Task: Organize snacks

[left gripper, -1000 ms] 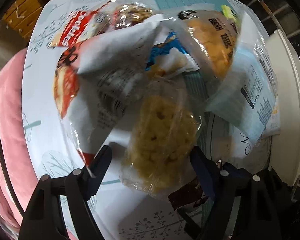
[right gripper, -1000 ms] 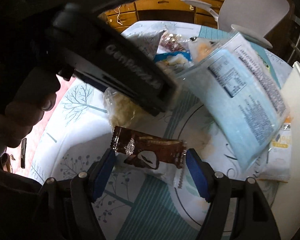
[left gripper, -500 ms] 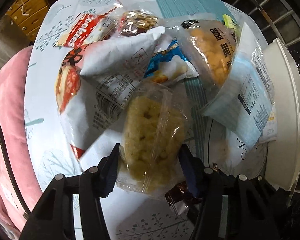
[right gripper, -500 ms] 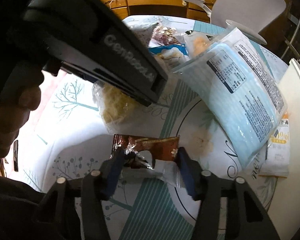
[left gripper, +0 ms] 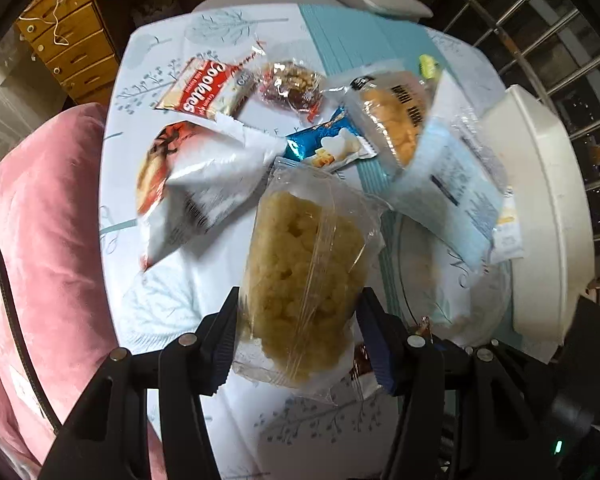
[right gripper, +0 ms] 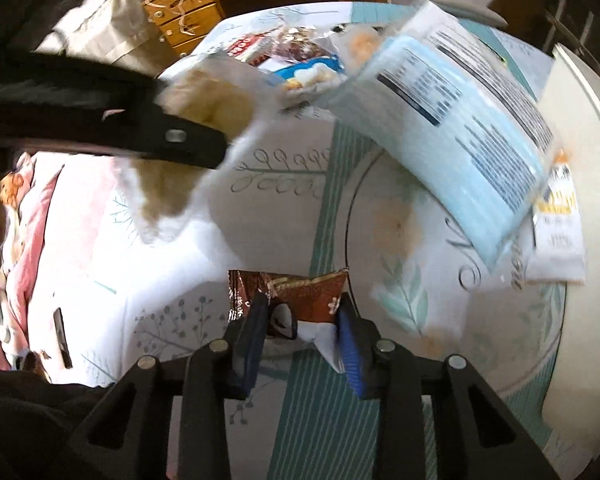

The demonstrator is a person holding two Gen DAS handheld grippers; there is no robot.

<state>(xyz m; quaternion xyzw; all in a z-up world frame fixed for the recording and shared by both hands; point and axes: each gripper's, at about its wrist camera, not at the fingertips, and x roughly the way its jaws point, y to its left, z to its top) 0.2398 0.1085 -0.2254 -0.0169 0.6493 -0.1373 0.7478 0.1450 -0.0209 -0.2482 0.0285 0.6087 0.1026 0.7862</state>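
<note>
Both cams are riding on the grippers and looking steeply down at the table, pretty close up. The left one is facing the snack pile, the right one is sitting lower over the tablecloth. Both are catching the pale blue packet and the white tray.

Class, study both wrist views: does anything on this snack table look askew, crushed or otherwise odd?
Yes. The big pale blue packet lies tilted, propped on other snacks and overlapping a small white and yellow packet. The brown wrapper is crumpled between the right gripper pads. Nothing looks spilled.
</note>
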